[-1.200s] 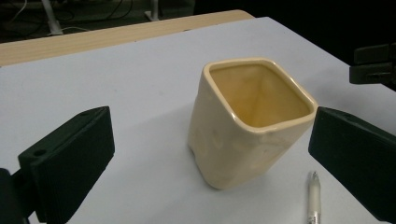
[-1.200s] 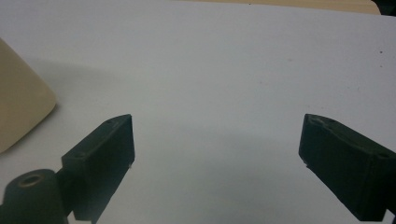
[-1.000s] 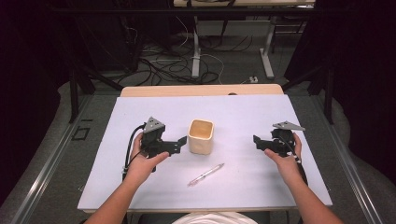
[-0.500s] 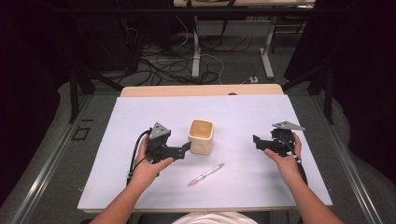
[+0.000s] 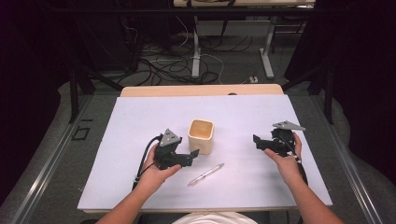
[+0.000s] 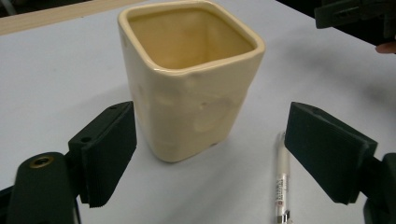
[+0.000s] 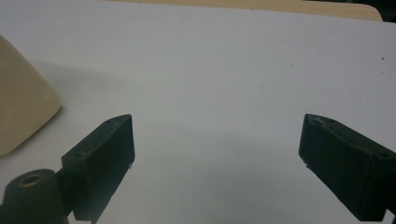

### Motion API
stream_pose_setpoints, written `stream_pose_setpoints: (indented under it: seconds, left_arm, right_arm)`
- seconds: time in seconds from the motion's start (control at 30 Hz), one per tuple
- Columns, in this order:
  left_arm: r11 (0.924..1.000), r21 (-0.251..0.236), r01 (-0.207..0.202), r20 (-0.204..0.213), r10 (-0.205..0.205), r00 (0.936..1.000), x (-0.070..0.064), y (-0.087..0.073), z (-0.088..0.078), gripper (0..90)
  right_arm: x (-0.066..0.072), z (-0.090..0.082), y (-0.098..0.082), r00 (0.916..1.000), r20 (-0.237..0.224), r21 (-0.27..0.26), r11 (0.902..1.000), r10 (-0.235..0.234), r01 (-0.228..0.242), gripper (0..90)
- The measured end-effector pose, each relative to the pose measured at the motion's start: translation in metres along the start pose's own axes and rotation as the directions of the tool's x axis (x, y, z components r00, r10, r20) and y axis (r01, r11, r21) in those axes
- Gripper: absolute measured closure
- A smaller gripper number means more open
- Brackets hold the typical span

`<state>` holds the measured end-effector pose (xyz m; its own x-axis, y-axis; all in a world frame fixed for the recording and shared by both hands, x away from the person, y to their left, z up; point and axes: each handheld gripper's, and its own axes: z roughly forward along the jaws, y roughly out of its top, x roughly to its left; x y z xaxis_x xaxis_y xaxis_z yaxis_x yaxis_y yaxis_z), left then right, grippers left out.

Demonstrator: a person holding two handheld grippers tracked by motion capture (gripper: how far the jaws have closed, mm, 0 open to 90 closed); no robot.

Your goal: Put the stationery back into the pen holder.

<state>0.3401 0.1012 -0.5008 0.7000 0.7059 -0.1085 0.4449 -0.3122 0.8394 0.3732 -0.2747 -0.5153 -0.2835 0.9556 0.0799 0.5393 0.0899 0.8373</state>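
While the right claw (image 5: 258, 141) waits spread and empty, well off to the side, the left claw (image 5: 192, 154) sits spread just short of the cream cup (image 5: 201, 136), upright mid-surface dead ahead; the pen (image 5: 206, 174) lies flat beside it.

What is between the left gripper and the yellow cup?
Nothing visible. The left gripper is open, and the cup stands upright on bare table just ahead of its jaws. The pen lies off to one side, near one jaw.
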Motion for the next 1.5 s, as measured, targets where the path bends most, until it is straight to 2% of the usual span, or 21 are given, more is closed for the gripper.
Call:
stream_pose_setpoints:
  seconds: [0.03,0.4,0.57,0.67,0.83,0.87,1.07,1.2,1.3,1.37,1.47,1.5]
  left_arm:
    - [1.0000,0.005,0.004,0.008,-0.004,1.0000,-0.002,0.000,0.001,18.3]
    - [0.9954,0.065,-0.071,0.034,0.069,0.9970,-0.015,-0.003,0.006,32.1]
    - [0.9920,0.077,-0.100,0.041,0.097,0.9944,-0.019,-0.004,0.009,33.2]
    - [0.9913,0.080,-0.105,0.059,0.101,0.9932,-0.022,-0.003,0.011,35.3]
    - [0.9886,0.106,-0.108,0.063,0.101,0.9929,-0.026,-0.002,0.016,35.3]
    - [0.9866,0.112,-0.119,0.065,0.112,0.9916,-0.025,-0.001,0.016,35.3]
    - [0.9839,0.139,-0.112,0.083,0.101,0.9914,-0.033,0.001,0.022,36.2]
    - [0.9777,0.159,-0.137,0.084,0.125,0.9886,-0.038,0.003,0.027,38.1]
    - [0.9739,0.186,-0.129,0.095,0.113,0.9890,-0.042,0.005,0.031,38.4]
    - [0.9688,0.204,-0.141,0.097,0.123,0.9877,-0.044,0.005,0.034,39.3]
    - [0.9658,0.218,-0.140,0.106,0.120,0.9872,-0.046,0.005,0.039,41.6]
    - [0.9624,0.228,-0.148,0.110,0.125,0.9860,-0.046,0.006,0.040,42.6]
  right_arm:
    - [0.000,0.000,0.000,1.0000,0.000,0.001,1.0000,0.000,0.000,10.0]
    - [0.000,0.000,0.000,1.0000,-0.004,0.000,1.0000,-0.003,0.003,10.0]
    - [0.000,0.000,0.000,1.0000,-0.005,0.002,1.0000,0.002,-0.002,10.0]
    - [0.000,0.000,0.000,1.0000,-0.006,0.002,1.0000,0.003,-0.003,10.0]
    - [0.000,0.001,0.000,1.0000,-0.006,0.001,1.0000,0.001,-0.001,10.0]
    - [0.000,0.001,0.000,1.0000,-0.006,0.001,1.0000,0.001,-0.001,10.0]
    - [0.001,0.000,0.000,1.0000,-0.006,0.001,1.0000,0.000,0.000,10.0]
    - [0.000,0.001,0.000,0.9999,-0.008,0.000,1.0000,-0.007,0.007,10.0]
    - [0.000,0.001,0.000,0.9999,-0.009,0.000,1.0000,-0.007,0.007,10.0]
    - [0.000,0.001,0.000,0.9999,-0.009,0.001,1.0000,-0.008,0.008,10.0]
    - [0.000,0.001,0.000,1.0000,-0.009,0.000,1.0000,-0.004,0.004,10.0]
    - [0.000,0.001,0.000,1.0000,-0.009,0.000,1.0000,-0.004,0.004,10.0]
